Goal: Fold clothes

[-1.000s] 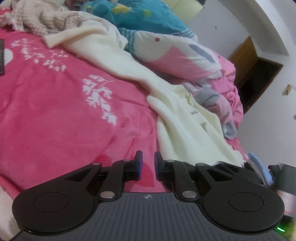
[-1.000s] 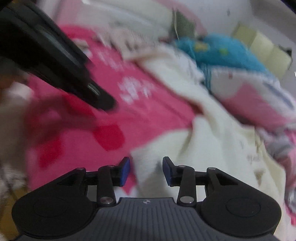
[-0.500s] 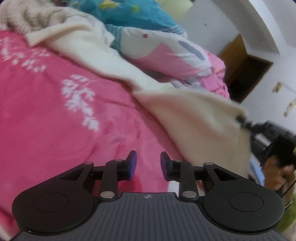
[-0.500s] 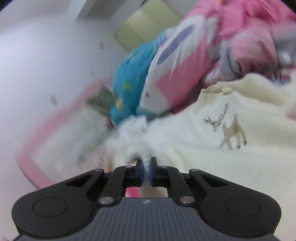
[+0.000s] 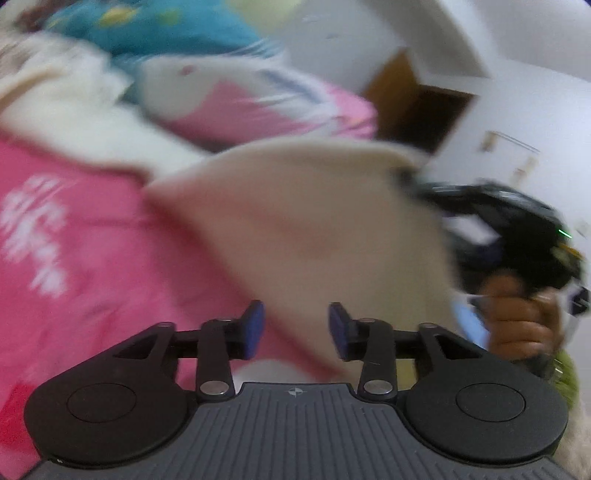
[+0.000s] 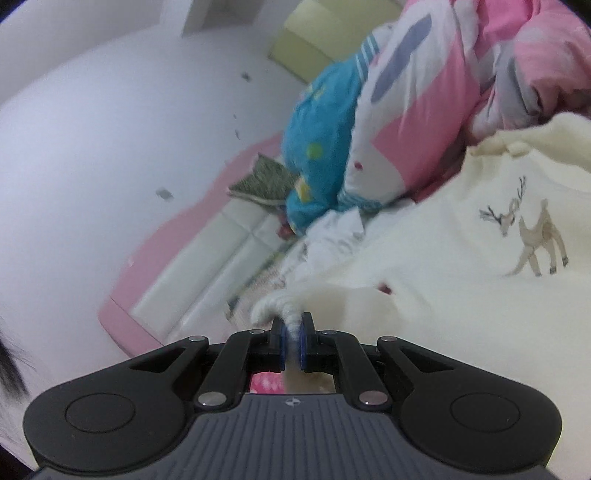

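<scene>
Left wrist cam sat low behind the left gripper [image 5: 295, 330], close over the pink bedspread [image 5: 92, 266], and faced across the bed toward the far wall and a dark doorway [image 5: 424, 110]. It was blurred. The right gripper [image 5: 410, 177] and the hand [image 5: 517, 314] gripping it showed at its right edge.

Right wrist cam sat behind the right gripper [image 6: 291, 341], very near the cream garment [image 6: 461, 295], rolled sideways, and faced toward the headboard [image 6: 207, 273] end and white wall.

Both views shared the cream garment [image 5: 314, 221], the blue pillow [image 6: 317, 147] [image 5: 147, 22] and the pink-and-white quilt [image 6: 424, 110] [image 5: 240, 99].
</scene>
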The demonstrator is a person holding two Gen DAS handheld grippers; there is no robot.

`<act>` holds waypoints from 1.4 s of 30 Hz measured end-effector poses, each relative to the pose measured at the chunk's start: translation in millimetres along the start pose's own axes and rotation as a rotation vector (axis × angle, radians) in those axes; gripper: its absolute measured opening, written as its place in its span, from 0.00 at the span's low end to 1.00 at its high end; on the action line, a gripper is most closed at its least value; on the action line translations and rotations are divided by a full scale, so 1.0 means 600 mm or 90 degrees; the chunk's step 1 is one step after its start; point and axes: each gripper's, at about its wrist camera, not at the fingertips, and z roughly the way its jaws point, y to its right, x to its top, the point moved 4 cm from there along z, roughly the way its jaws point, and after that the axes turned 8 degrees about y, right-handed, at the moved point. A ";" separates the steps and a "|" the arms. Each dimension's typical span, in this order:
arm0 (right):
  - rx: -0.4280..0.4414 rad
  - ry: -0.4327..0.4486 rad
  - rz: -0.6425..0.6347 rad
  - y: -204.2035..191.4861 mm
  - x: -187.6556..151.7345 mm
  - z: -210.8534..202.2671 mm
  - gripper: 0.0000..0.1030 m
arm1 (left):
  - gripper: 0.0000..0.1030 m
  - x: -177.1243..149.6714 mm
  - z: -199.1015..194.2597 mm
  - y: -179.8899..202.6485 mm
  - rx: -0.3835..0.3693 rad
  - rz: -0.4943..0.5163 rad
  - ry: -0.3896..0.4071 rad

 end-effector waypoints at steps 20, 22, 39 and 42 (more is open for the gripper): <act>-0.107 -0.101 -0.218 -0.078 -0.066 0.031 0.07 | 0.00 0.012 0.020 0.032 0.163 0.057 0.083; -0.113 -0.105 -0.226 -0.079 -0.071 0.031 0.07 | 0.00 0.015 -0.005 0.031 0.155 0.042 0.102; -0.169 -0.191 -0.568 -0.112 -0.247 0.053 0.04 | 0.00 -0.064 -0.129 -0.070 0.173 -0.172 0.091; -0.203 -0.235 -0.659 -0.095 -0.298 0.069 0.04 | 0.00 -0.081 -0.140 -0.089 0.168 -0.212 0.080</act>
